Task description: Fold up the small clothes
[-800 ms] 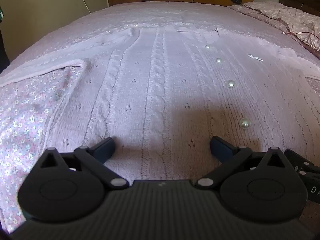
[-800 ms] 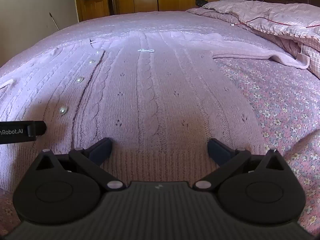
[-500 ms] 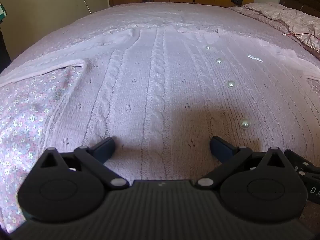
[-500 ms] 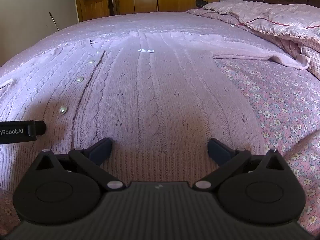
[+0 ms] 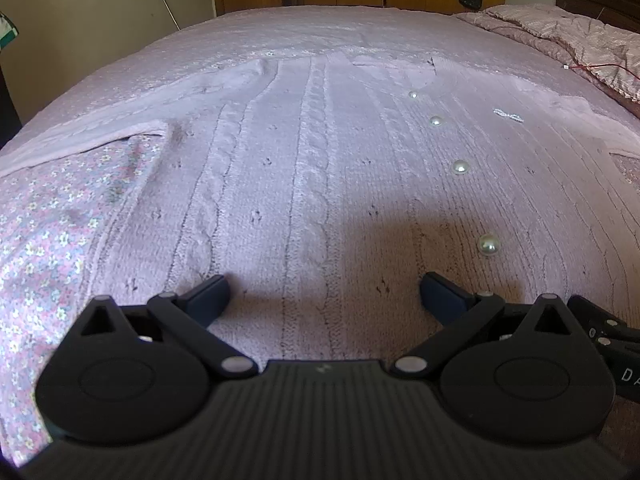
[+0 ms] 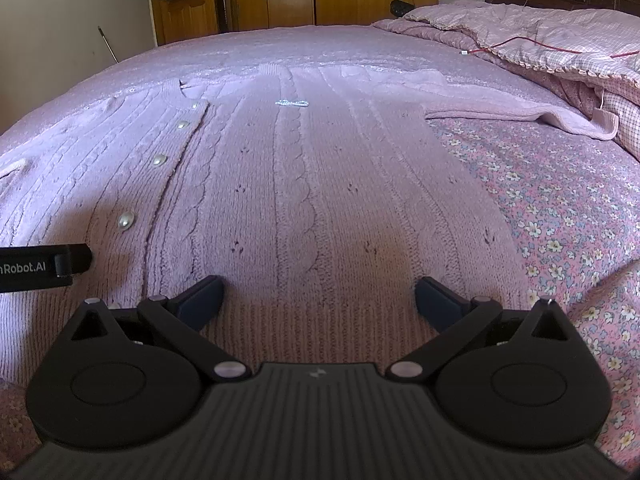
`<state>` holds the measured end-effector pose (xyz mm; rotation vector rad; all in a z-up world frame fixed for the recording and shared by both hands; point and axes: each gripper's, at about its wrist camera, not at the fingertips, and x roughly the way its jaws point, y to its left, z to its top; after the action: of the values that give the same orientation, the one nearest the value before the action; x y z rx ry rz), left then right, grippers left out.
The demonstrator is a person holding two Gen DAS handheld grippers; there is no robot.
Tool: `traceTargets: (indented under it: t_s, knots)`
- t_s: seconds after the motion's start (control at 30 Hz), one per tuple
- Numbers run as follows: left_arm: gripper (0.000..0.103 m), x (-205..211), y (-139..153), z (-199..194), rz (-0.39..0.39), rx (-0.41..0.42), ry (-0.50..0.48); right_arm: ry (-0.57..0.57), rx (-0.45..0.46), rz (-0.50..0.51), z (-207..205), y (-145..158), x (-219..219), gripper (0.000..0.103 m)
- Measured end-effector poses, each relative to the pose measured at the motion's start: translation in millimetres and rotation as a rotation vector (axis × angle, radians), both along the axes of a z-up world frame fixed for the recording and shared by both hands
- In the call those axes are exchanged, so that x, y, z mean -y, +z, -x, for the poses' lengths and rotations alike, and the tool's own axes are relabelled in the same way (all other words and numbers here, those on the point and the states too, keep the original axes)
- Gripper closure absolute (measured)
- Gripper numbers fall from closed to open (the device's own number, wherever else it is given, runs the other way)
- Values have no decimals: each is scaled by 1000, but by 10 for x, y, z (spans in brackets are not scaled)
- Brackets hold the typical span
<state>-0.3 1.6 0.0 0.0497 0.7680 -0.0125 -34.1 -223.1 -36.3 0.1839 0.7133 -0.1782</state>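
Left gripper [image 5: 323, 294]: jaws spread wide, holding nothing | Right gripper [image 6: 318, 296]: jaws spread wide, holding nothing | Pink cable-knit cardigan [image 6: 304, 184]: flat on floral bedsheet [image 6: 560, 208], hem beneath both grippers

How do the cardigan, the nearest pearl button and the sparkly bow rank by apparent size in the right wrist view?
1. cardigan, by far.
2 and 3. nearest pearl button and sparkly bow: unsure, since the bow lies farther off.
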Motion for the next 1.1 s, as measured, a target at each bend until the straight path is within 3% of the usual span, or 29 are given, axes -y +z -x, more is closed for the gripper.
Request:
traceTargets:
  t_s: [1.1]
  knots:
    - [0, 19, -16, 44, -5, 11, -8, 0, 3, 2, -1, -13, -8, 0]
